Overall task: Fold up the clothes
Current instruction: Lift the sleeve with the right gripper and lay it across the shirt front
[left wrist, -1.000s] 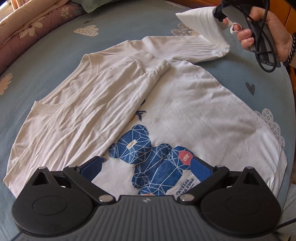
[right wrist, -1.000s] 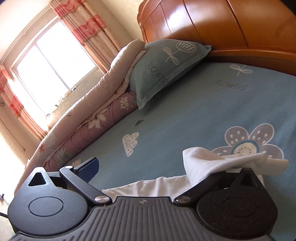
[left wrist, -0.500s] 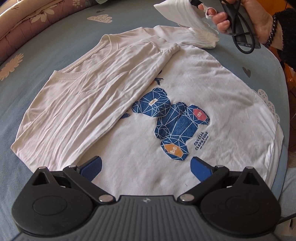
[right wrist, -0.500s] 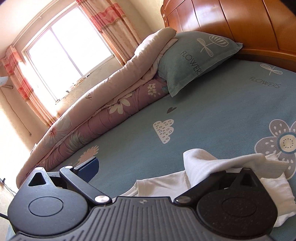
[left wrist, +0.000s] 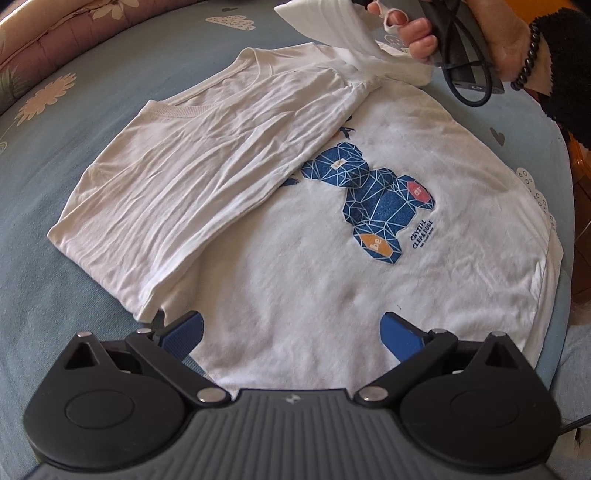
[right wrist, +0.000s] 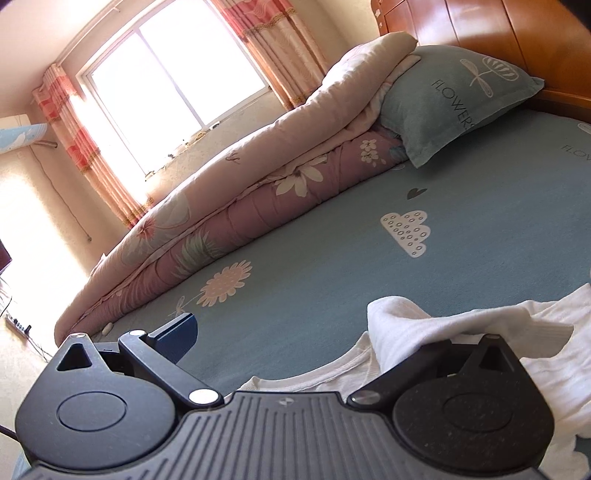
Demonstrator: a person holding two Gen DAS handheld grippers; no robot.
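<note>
Bedsheet (left wrist: 55, 155) under shirt (left wrist: 332, 258); hand (left wrist: 476, 33) raised.

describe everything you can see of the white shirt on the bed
The white shirt is a thin, wrinkled knit with a ribbed neckline and a blue geometric bear print bearing orange patches and small dark lettering. It lies flat, print up, on the blue bedsheet. One side is already folded inward, its sleeve lying across the body. The other sleeve is lifted off the bed, draped over the right gripper. The left gripper hovers open over the hem.
</note>
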